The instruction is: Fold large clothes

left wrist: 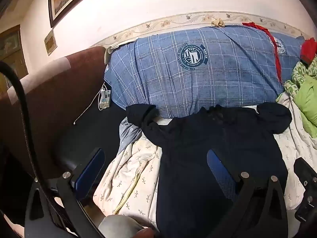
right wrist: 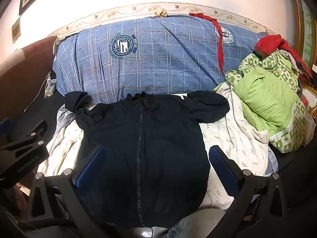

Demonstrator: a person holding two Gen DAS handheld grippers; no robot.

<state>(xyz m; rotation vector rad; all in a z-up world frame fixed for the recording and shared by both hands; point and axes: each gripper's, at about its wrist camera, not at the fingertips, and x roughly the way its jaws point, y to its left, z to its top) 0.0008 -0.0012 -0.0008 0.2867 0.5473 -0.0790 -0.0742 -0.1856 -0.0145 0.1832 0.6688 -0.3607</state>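
Jacket spread flat on bed, front up, zip closed, collar toward far edge touching blue quilt. Both sleeves bent near collar. White sheet under jacket. Green bedding pile at far right corner of bed, red cloth on top.

Left tongs: apart, nothing between pads, over jacket's left edge. Right tongs: apart, nothing gripped, over jacket's lower body.

Power strip off bed's left edge.

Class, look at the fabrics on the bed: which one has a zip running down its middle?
The dark navy jacket, spread flat in front of the blue checked pillow; the others show no zip.
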